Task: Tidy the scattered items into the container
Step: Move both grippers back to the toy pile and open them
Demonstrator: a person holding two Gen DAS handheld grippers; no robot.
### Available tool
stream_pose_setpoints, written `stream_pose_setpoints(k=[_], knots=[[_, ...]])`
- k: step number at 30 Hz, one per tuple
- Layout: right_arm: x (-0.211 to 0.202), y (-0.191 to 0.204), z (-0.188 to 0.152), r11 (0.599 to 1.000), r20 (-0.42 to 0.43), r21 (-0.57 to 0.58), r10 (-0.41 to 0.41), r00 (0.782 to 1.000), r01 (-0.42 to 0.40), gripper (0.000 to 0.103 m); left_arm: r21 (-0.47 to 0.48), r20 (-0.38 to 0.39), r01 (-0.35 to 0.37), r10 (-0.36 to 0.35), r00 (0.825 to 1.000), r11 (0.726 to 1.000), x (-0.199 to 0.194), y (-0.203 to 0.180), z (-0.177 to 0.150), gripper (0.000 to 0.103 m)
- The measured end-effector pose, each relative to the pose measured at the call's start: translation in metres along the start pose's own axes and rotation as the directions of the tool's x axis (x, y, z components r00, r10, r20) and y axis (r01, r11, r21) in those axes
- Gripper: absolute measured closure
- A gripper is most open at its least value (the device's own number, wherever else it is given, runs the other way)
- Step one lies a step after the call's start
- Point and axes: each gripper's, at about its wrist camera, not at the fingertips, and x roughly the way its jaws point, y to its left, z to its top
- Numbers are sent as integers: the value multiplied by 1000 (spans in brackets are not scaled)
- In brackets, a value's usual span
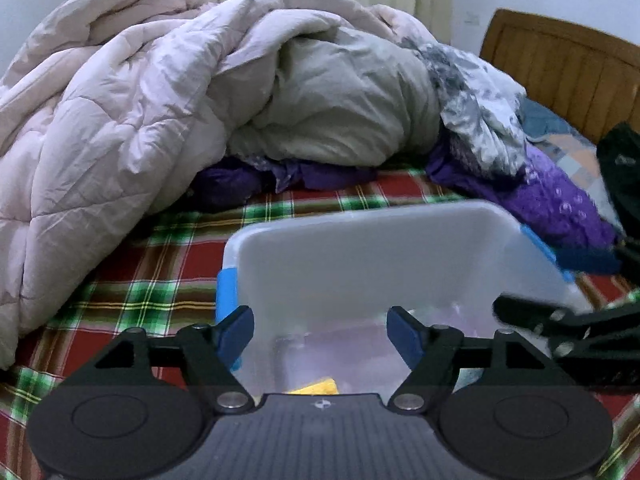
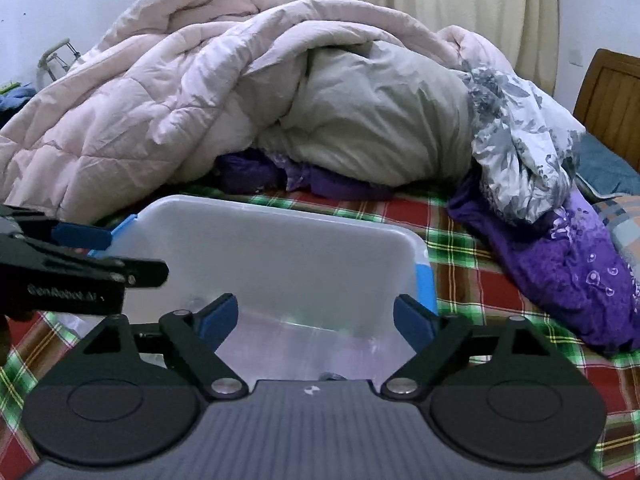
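A translucent white plastic container (image 1: 360, 248) with blue clip handles (image 1: 227, 292) stands on the plaid bedsheet; it also shows in the right wrist view (image 2: 260, 248). My left gripper (image 1: 320, 332) is open and empty, hovering over the container's near edge. A yellow item (image 1: 318, 387) and pale purple shapes lie inside the container. My right gripper (image 2: 316, 316) is open and empty above the same container. The left gripper shows from the side at the left of the right wrist view (image 2: 80, 268). The right gripper appears blurred at the right of the left wrist view (image 1: 568, 320).
A bulky pink and grey quilt (image 1: 140, 100) is piled behind the container. Purple fabric (image 2: 560, 272) and a grey-flowered cloth (image 2: 520, 140) lie to the right. A wooden headboard (image 1: 560, 68) stands at the far right. The sheet is red and green plaid (image 1: 140, 280).
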Motion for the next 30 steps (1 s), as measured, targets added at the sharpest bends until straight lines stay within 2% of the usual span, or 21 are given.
stream_pose_setpoints(k=[4,7,13,17,21,25,30], knots=[[-40,4,-18,999,90,15,29,996,-31,15,39,54,-2,-1,999,999,-31,0,-25,26],[-74,10,-55,999,136,5,51,989,-52,15,62,85,20,-25,996,998,-60,0,-66,24],[-109,19,-148,1000,101,-15,22,995,-20,15,91,59,24,-29,998,996,-93,-7,-162,24],[-105,21,-186,999,38,-9,37,999,-37,19,87,20,36,-38,999,996,-96,-19,-202,24],[-96,22,-196,999,-5,-19,51,999,-51,34,97,-8,65,-64,998,993,-92,-36,-220,24],[-93,25,-198,997,-4,-34,69,998,-69,36,135,9,39,-41,999,990,-85,-50,-230,24],[-87,31,-208,995,-24,-77,61,998,-62,39,70,-9,43,-43,999,997,-76,-50,-232,24]])
